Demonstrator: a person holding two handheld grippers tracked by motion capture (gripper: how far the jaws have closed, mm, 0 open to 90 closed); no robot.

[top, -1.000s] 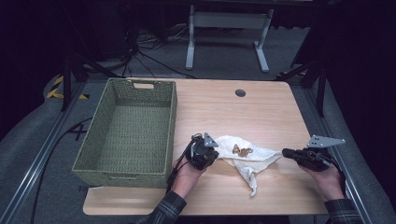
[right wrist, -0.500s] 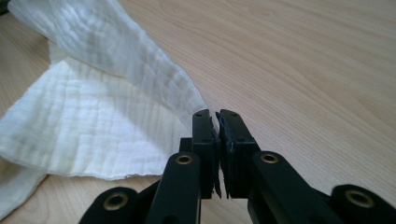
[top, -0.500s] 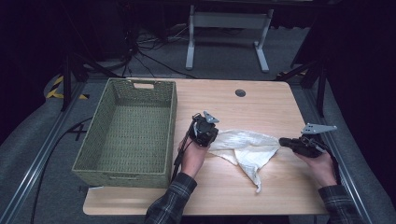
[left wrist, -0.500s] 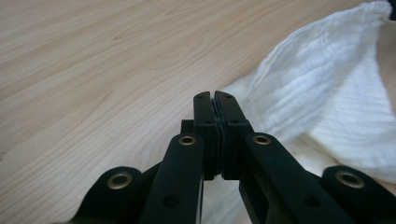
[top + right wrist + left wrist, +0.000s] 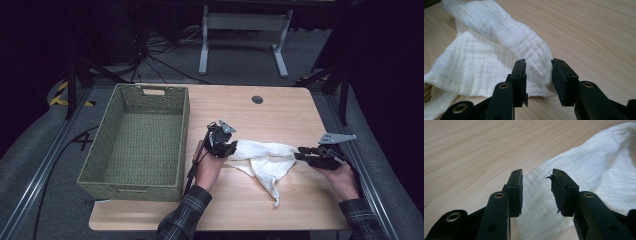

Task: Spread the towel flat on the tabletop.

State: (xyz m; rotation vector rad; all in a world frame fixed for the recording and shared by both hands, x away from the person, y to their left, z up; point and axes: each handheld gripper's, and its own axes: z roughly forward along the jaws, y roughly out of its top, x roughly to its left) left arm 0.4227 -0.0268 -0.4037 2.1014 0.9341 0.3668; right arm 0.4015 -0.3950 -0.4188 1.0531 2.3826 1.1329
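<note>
A white muslin cloth (image 5: 262,157) lies crumpled on the wooden table (image 5: 280,107), stretched sideways with one tail trailing toward the front edge. My left gripper (image 5: 234,148) is at the cloth's left end. Its jaws have just been opening, and in the left gripper view (image 5: 536,176) they stand apart over the cloth's edge (image 5: 586,162) without pinching it. My right gripper (image 5: 299,154) is at the right end. Its jaws (image 5: 539,63) have also just been opening, and the cloth's folded corner (image 5: 486,50) lies loose between them.
A green woven basket (image 5: 186,125) stands empty on the left part of the table, close beside my left hand. A small round cable hole (image 5: 257,99) sits near the far edge. Bare wood stretches beyond the cloth and to its front.
Both hands carried the cloth a little away from the front edge and drew it out sideways. It is less bunched now, and the brownish patch on it is out of sight.
</note>
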